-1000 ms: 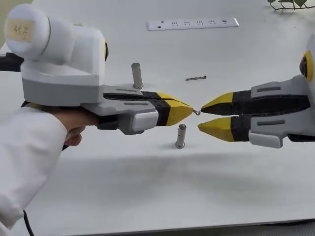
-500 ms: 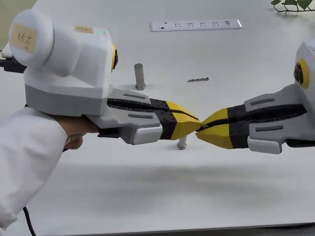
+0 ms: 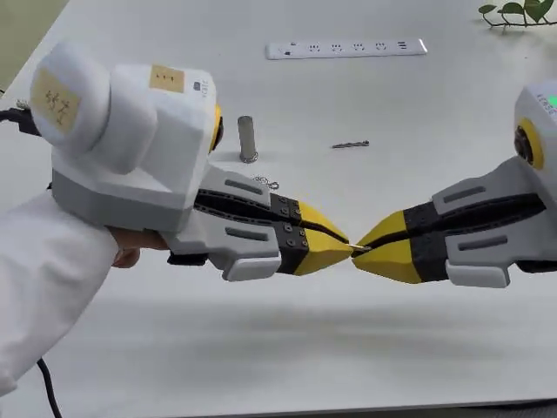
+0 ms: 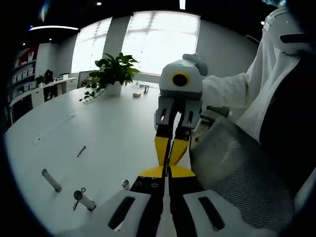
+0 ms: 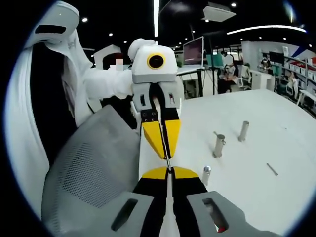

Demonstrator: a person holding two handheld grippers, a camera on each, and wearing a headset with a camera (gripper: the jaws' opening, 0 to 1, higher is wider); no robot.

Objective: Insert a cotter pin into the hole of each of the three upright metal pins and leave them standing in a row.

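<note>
My left gripper and right gripper meet tip to tip above the white table. Both are shut on one thin cotter pin, which bridges the two sets of jaws. One bare upright metal pin stands behind them. A second pin carries a cotter pin through its hole, and its ring peeks over the left gripper. A third, shorter pin stands nearest the grippers and is hidden behind them in the head view. A loose cotter pin lies on the table.
A white power strip lies at the table's far edge, with a plant at the far right corner. A grey mesh chair back stands close beside the table edge. A person's white sleeve is at the left.
One second ago the right gripper stood open just short of the cotter pin's end. It has shut on that end, and both grippers now cover the near pin.
</note>
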